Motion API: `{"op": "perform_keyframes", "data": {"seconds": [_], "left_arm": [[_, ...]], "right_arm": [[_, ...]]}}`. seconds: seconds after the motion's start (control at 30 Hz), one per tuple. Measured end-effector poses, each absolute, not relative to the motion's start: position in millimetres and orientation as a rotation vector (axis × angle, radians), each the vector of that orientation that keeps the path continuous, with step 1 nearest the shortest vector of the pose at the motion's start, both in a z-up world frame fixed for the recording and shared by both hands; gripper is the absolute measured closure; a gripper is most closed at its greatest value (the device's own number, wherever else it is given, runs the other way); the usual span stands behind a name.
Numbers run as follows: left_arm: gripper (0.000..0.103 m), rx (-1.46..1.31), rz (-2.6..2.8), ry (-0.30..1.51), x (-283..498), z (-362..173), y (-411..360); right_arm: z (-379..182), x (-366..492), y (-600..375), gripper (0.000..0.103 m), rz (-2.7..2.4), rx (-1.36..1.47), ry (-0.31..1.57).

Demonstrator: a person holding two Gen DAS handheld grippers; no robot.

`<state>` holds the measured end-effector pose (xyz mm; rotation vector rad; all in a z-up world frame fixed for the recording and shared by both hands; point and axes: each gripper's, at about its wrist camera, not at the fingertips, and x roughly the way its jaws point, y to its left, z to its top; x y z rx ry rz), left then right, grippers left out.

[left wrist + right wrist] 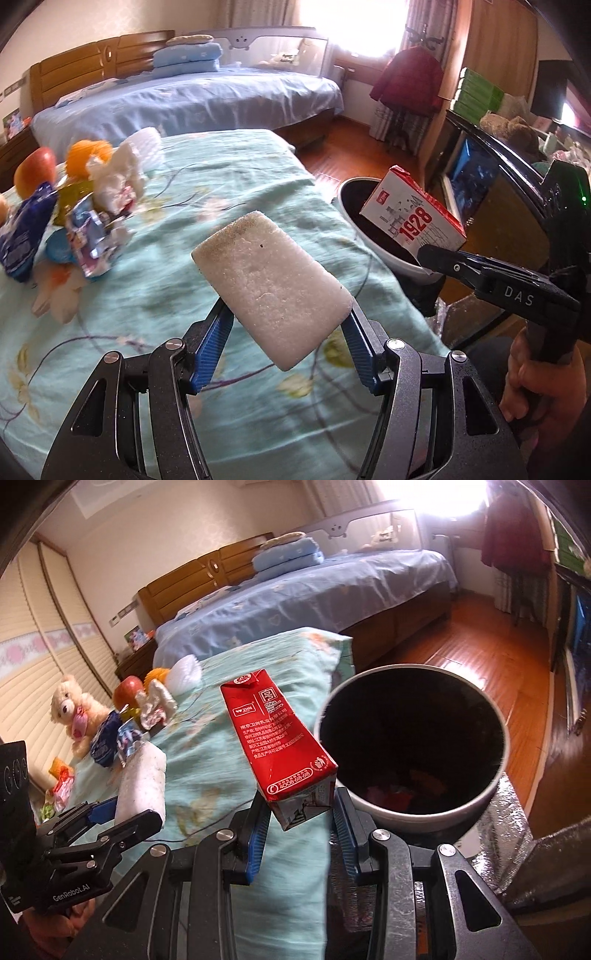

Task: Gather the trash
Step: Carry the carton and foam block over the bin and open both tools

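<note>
Rough white foam block point(271, 291); glossy red paper carton point(279, 738).

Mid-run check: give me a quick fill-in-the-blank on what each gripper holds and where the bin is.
1. The left gripper is shut on a white ____ block.
2. The right gripper holds a milk carton whose main colour is ____.
3. The trash bin has a white outside and a ____ inside.
4. On the bedspread, the apple lies beside the pile of ____.

Missing words: foam; red; black; wrappers
</note>
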<state>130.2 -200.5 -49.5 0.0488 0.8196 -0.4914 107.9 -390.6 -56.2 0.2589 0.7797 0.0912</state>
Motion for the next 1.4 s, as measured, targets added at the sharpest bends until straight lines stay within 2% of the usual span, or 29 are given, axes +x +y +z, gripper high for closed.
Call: {"op": "perform_keyframes", "data": {"seconds": [1.4], "left_arm": [[0.043,0.174,-0.638,0.878,179,-52,-318]], "right_arm": [[-67,131,-486,0.068,-0.106,0.309,0.807]]}}
